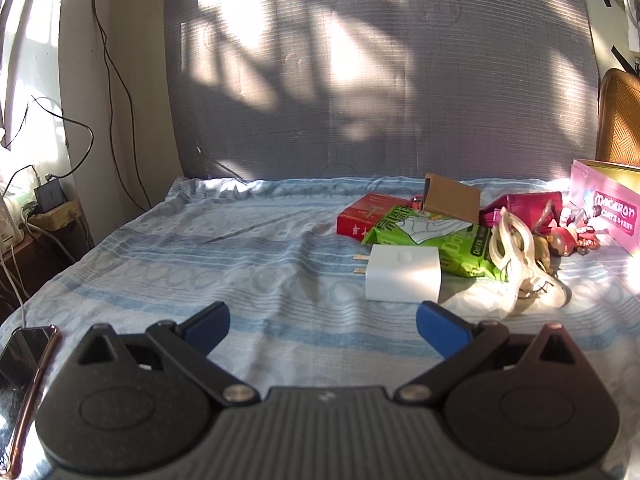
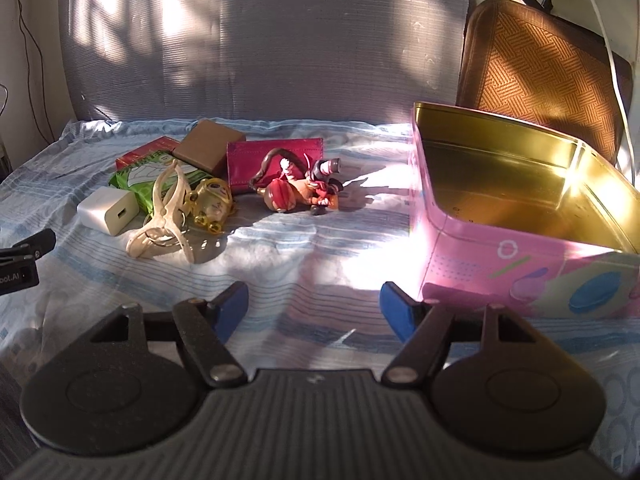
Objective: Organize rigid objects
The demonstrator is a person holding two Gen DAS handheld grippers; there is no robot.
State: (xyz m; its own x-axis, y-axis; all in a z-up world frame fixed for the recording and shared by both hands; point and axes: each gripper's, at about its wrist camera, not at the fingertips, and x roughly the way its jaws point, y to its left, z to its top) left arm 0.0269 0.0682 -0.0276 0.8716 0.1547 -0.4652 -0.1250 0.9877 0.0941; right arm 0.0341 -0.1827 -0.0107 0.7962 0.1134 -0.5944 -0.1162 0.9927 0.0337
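While clutter lies beside it, pink tin (image 2: 500,248) stands empty.

Bare bedsheet (image 2: 312,248) lies open ahead of the right gripper (image 2: 314,306), nothing between its spread jaws. Pink tin (image 2: 520,256) stands close on the right, top open, blocking that side. Clutter fills the far left: white charger (image 2: 108,210), cream clips (image 2: 164,216), figurine (image 2: 300,192). Left gripper (image 1: 322,324): clear sheet ahead and leftward; charger just beyond its right finger; phone (image 1: 24,380) at the left edge.
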